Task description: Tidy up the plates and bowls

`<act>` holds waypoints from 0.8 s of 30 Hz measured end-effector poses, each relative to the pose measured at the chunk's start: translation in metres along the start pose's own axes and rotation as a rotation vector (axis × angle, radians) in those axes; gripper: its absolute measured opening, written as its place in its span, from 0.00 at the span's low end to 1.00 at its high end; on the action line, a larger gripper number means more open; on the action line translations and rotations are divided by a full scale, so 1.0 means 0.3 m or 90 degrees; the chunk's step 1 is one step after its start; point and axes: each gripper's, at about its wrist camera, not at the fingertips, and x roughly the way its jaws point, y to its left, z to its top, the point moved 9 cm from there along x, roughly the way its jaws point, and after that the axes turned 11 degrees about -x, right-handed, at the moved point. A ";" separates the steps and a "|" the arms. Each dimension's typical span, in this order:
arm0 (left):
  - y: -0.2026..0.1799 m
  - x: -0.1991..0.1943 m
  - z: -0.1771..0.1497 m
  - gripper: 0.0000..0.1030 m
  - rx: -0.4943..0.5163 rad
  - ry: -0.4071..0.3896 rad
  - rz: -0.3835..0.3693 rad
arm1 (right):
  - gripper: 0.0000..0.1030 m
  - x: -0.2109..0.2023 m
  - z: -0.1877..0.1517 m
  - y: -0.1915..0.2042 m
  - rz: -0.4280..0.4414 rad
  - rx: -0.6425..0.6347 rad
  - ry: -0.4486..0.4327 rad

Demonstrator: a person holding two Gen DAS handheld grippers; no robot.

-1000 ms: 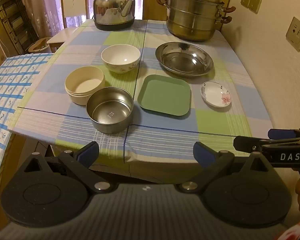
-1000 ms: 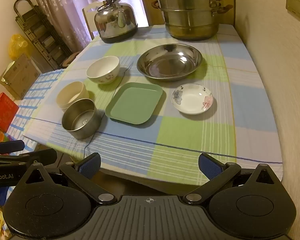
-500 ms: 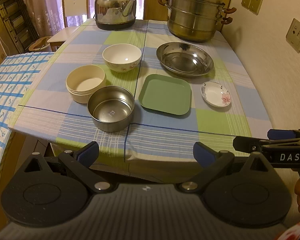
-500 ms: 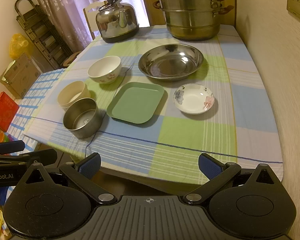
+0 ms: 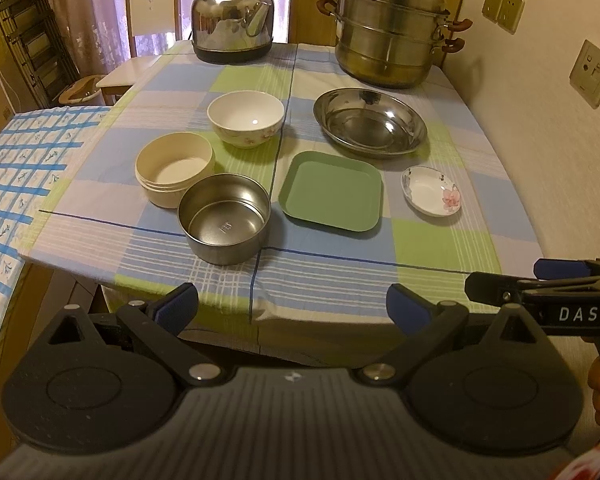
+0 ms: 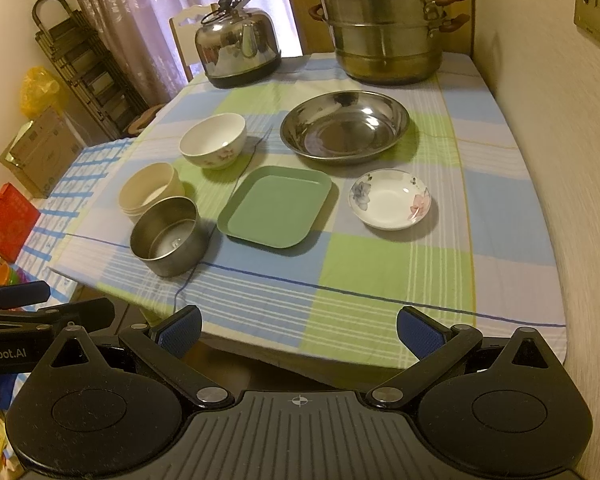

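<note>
Six dishes wait on the tabletop [image 5: 440, 248]; from the left view my left claw [image 5: 292, 306] has crept closer, spread and empty, steel bowl [image 5: 224, 218] nearest. From the right view, my right claw [image 6: 298, 330], likewise spread, faces the green plate [image 6: 276, 206]. Nothing stacked yet.

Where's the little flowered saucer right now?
The flowered saucer sits on the tablecloth's right side, just right of the green square plate, in front of the steel basin.

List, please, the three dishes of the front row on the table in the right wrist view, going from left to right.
steel bowl → green square plate → small flowered dish
</note>
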 end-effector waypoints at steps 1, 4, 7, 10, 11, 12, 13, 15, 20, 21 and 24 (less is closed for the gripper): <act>0.001 -0.002 0.001 0.97 0.000 0.000 0.000 | 1.00 -0.002 -0.001 -0.002 0.000 0.000 -0.001; 0.001 -0.006 0.000 0.97 0.000 -0.001 -0.001 | 1.00 -0.003 0.001 0.002 0.000 -0.001 -0.001; 0.002 -0.006 0.001 0.97 0.000 -0.001 -0.001 | 1.00 -0.005 0.003 0.002 0.000 0.000 -0.002; 0.001 -0.004 0.000 0.97 0.000 0.000 -0.001 | 1.00 -0.004 -0.001 0.000 -0.001 -0.001 -0.002; 0.003 -0.007 0.000 0.97 0.000 0.000 -0.001 | 1.00 -0.005 0.000 0.001 -0.001 -0.001 -0.002; 0.001 -0.004 0.000 0.97 0.000 -0.001 -0.001 | 1.00 -0.003 -0.001 0.000 -0.001 -0.001 -0.002; 0.002 -0.007 0.000 0.97 -0.001 0.000 -0.001 | 1.00 -0.002 0.000 0.001 -0.001 -0.001 -0.002; 0.001 -0.004 -0.001 0.97 -0.001 -0.001 -0.001 | 1.00 -0.014 0.001 0.004 0.001 -0.002 -0.002; 0.000 -0.009 0.000 0.97 -0.001 -0.001 -0.001 | 1.00 -0.011 0.000 0.003 0.000 -0.002 -0.004; 0.000 -0.007 -0.001 0.97 0.000 -0.001 -0.001 | 1.00 -0.011 0.000 0.004 0.000 -0.002 -0.004; 0.000 -0.007 -0.001 0.97 0.000 -0.001 -0.001 | 1.00 -0.011 0.000 0.003 0.000 -0.002 -0.004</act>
